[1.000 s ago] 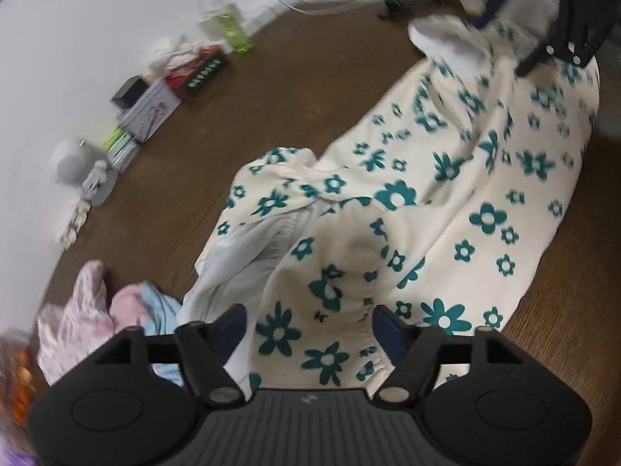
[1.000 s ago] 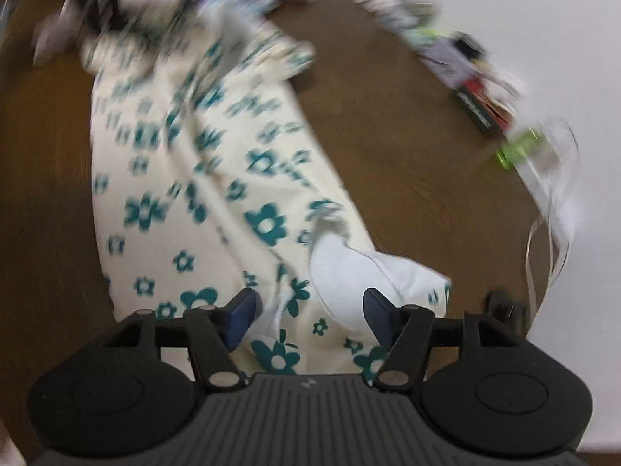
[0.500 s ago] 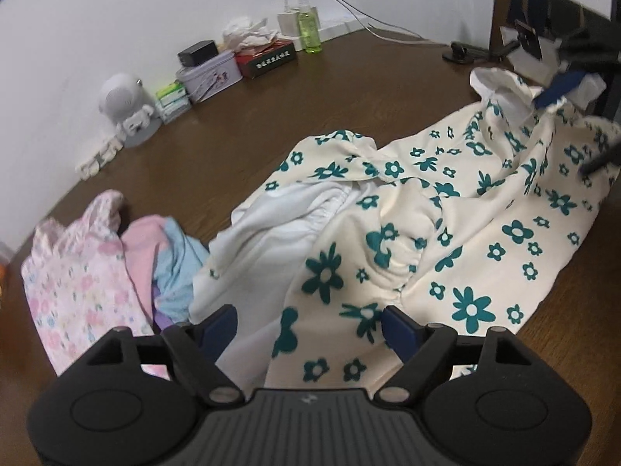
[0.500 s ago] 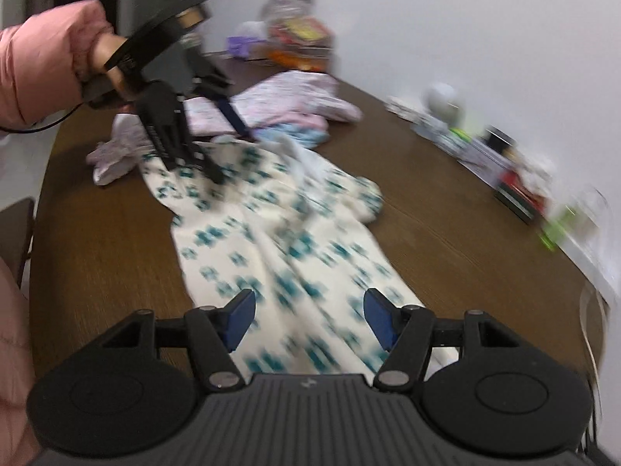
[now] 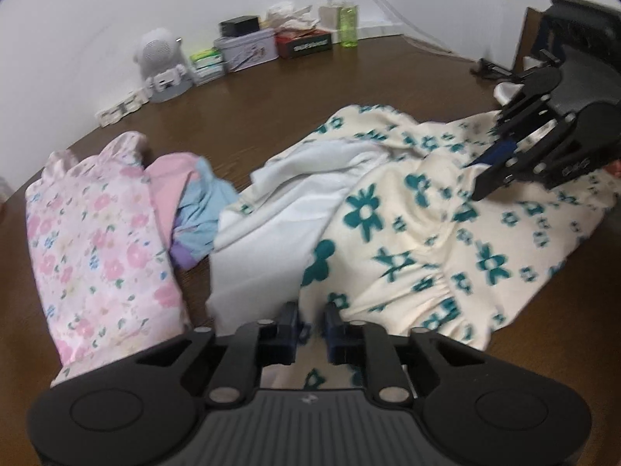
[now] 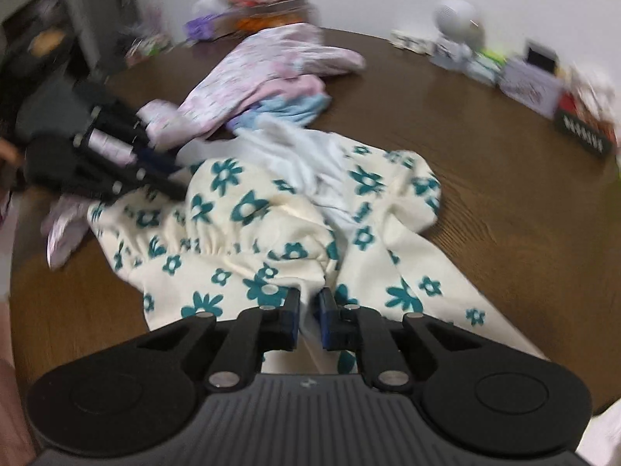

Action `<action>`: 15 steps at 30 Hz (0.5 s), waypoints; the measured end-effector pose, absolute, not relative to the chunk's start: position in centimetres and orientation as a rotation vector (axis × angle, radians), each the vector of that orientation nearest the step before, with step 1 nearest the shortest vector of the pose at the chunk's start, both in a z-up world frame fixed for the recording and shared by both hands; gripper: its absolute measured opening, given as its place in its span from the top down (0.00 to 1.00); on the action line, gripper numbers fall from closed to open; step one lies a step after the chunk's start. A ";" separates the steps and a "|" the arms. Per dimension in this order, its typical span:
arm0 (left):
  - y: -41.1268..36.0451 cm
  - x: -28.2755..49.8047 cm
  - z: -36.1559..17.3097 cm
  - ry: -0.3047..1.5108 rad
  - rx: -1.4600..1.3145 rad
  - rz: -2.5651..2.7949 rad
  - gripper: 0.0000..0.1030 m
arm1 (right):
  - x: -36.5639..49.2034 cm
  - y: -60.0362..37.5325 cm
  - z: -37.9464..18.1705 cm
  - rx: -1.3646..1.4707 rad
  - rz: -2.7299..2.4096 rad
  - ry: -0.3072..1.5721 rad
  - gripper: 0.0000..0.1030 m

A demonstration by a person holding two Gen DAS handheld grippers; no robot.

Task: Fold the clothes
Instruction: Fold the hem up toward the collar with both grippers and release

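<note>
Cream garment (image 5: 419,229) with teal flower print, white lining turned out at one side, lies rumpled across the middle of the brown wooden table (image 5: 271,116), gathered elastic band toward the near edge. Left gripper (image 5: 310,322): jaws drawn nearly together on a fold at one end of the cloth, lining and print meeting there. Right gripper (image 6: 308,312): jaws likewise pinched on fabric at the opposite end. Holding both ends appears meant to let the piece be lifted, straightened and doubled over. Pink floral garment (image 5: 97,240) and pink-and-blue clothing (image 5: 194,209) lie just beside it, probably waiting their turn. Along the wall: white speaker (image 5: 159,54), grey tin (image 5: 248,50), dark red box (image 5: 304,42) with white lettering too blurred to read, green bottle (image 5: 348,25). No legible brand.
</note>
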State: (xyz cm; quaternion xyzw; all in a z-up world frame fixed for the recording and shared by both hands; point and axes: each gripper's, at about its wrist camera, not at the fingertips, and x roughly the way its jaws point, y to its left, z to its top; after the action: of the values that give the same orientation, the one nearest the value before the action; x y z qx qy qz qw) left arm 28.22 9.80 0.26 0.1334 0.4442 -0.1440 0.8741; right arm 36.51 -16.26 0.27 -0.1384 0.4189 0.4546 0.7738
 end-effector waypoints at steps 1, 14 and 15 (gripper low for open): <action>10.0 28.0 0.4 0.917 0.266 -0.274 0.50 | 36.5 -16.8 0.3 -0.268 0.967 0.907 0.69; 8.6 22.9 3.1 0.785 -0.043 -0.307 0.15 | 24.5 -35.5 3.3 0.011 0.547 0.589 0.36; 7.7 23.0 2.6 0.781 -0.030 -0.328 0.17 | 23.8 -36.6 2.5 0.018 0.517 0.595 0.38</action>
State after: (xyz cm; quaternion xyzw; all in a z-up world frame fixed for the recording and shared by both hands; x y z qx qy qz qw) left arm 22.97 7.70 2.58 -0.0146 0.3789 -0.1593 0.9115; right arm 23.83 -36.59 2.53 0.0089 0.2900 0.2519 0.9232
